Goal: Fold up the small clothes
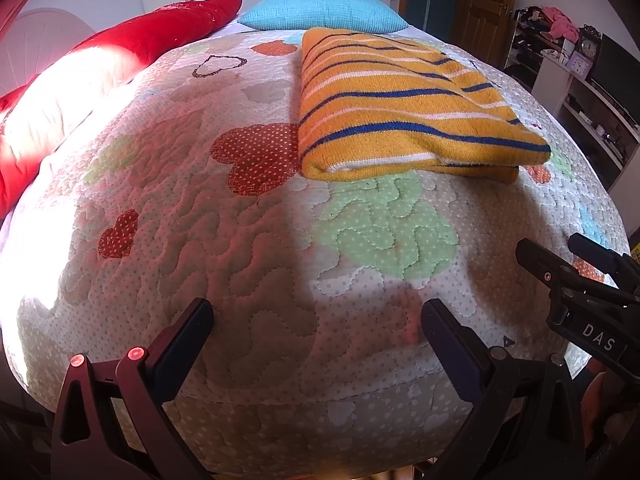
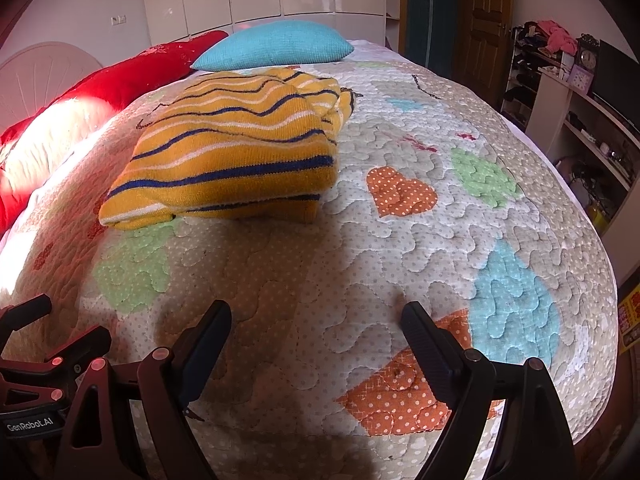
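A small orange sweater with blue and white stripes lies folded into a thick rectangle on the quilted bedspread. It also shows in the right wrist view, left of centre. My left gripper is open and empty, low over the quilt near the bed's front edge, well short of the sweater. My right gripper is open and empty, also near the front edge. The right gripper shows at the right edge of the left wrist view.
A turquoise pillow and a red cushion lie at the head of the bed. Shelves with clocks and clutter stand along the right wall. A wooden door is behind the bed.
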Demonstrator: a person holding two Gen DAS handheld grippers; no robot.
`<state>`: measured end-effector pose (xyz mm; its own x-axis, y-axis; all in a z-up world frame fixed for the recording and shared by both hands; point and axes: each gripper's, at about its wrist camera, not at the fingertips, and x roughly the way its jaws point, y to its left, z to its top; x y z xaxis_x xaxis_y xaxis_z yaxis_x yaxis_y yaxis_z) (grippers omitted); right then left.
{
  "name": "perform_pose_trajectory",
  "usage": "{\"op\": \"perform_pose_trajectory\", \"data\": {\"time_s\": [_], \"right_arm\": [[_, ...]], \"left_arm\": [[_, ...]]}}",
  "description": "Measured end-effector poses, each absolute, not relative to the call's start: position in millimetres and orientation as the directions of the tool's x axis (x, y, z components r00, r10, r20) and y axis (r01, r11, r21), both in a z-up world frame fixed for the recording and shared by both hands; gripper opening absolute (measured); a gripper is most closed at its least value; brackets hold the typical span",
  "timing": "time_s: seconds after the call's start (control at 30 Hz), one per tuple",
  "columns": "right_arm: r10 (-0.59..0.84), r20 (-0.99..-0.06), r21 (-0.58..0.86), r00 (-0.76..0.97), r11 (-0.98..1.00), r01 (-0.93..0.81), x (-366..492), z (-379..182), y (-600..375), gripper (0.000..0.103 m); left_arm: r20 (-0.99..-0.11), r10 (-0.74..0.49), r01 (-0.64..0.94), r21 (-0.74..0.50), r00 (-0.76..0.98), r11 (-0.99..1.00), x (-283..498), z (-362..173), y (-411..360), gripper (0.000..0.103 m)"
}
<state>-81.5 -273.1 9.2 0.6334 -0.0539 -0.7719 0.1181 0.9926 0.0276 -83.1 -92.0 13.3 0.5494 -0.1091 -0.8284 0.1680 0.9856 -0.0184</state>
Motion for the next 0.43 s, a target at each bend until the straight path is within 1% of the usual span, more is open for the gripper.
{"op": "perform_pose_trajectory", "data": {"time_s": [0.13,0.27,0.43], "right_arm": [[-0.058,-0.765,0.006,0.642,0.995,0.098,-72,16,-270,0.090],[-0.067,-0.748,-0.012,0.661,0.996,0.087,-59,27,-266,0.090],[-0.062,-0.744,-0.012,0.666,0.997,0.080,-42,34,-265,0.090]], "left_arm": [[-0.820,-0.115,0.180,-0.015,0.561,0.984,-72,20,-90,0.103],[-0.792,-0.116,0.196,0.005,0.600,0.981,-58,32,-93,0.103],[-0.777,-0.137,0.227,0.008,0.614,0.974,-46,39,-100,0.103]]}}
